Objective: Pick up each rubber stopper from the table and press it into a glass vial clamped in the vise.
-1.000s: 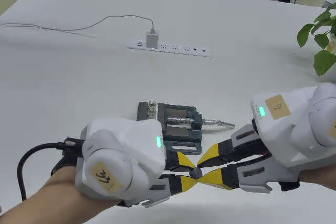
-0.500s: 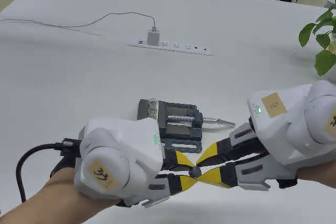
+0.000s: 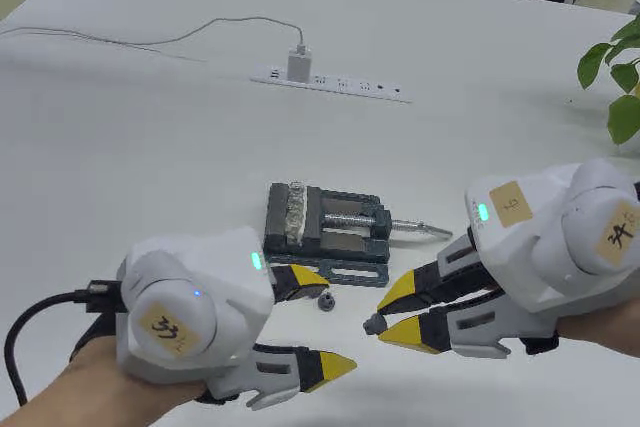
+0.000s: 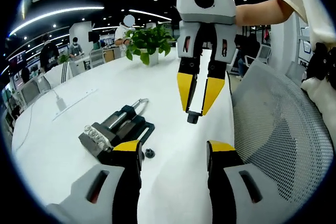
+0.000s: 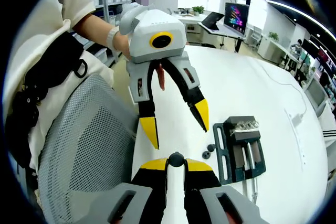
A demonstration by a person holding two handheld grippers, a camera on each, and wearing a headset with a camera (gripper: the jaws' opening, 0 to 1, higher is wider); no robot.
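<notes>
A dark vise stands mid-table with a row of glass vials clamped in its jaws. My right gripper is shut on a small dark rubber stopper, just above the table in front of the vise. From its own camera the stopper sits pinched at the jaw tips. My left gripper is open and holds nothing, its jaws spread wide to the left of the right gripper. Another stopper lies on the table between the vise and the grippers, also as the stopper beside the vise.
A white power strip with a plugged charger and cable lies behind the vise. A potted plant stands at the right edge. A grey mesh chair is at the table's near edge.
The left gripper's jaws have opened and drawn back to the left, away from the right gripper's tips. The stopper has stayed with the right gripper. A loose stopper now shows on the table.
</notes>
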